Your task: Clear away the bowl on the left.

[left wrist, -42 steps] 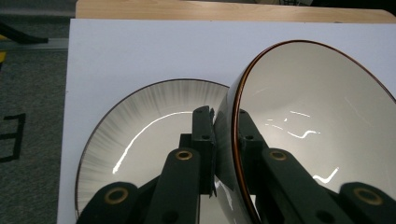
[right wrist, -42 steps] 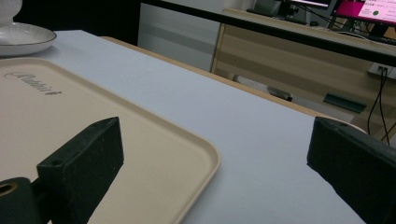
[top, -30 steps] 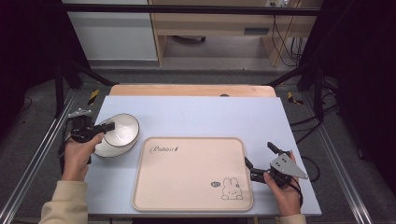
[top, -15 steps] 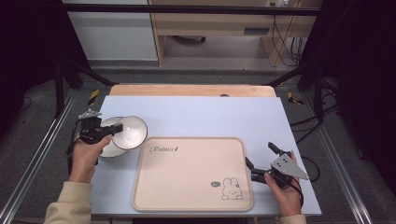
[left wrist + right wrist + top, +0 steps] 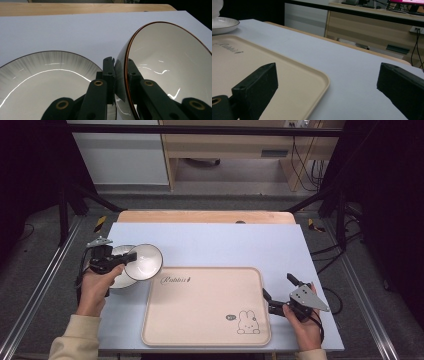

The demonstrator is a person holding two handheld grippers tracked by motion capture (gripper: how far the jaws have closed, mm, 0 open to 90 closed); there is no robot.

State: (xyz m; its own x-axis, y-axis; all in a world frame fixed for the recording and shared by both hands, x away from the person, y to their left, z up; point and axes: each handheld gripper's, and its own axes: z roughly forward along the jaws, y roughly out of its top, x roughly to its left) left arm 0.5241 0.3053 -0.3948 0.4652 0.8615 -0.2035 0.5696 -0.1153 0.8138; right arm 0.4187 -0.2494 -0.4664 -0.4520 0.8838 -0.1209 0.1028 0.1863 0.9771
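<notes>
From above, we see the left gripper (image 5: 127, 261) lifting a white bowl (image 5: 143, 261) tilted over a plate (image 5: 118, 279) at the table's left side, just beside the beige tray (image 5: 200, 305). Our left gripper view adds what the high view cannot: both jaws pinching the bowl's brown-edged rim (image 5: 126, 75), the ribbed plate (image 5: 45, 75) below and partly cut off. The right gripper (image 5: 280, 292) rests by the tray's right edge, jaws spread wide with nothing between. Its own view catches the tray's corner (image 5: 322, 80) and the plate (image 5: 223, 25) far off.
</notes>
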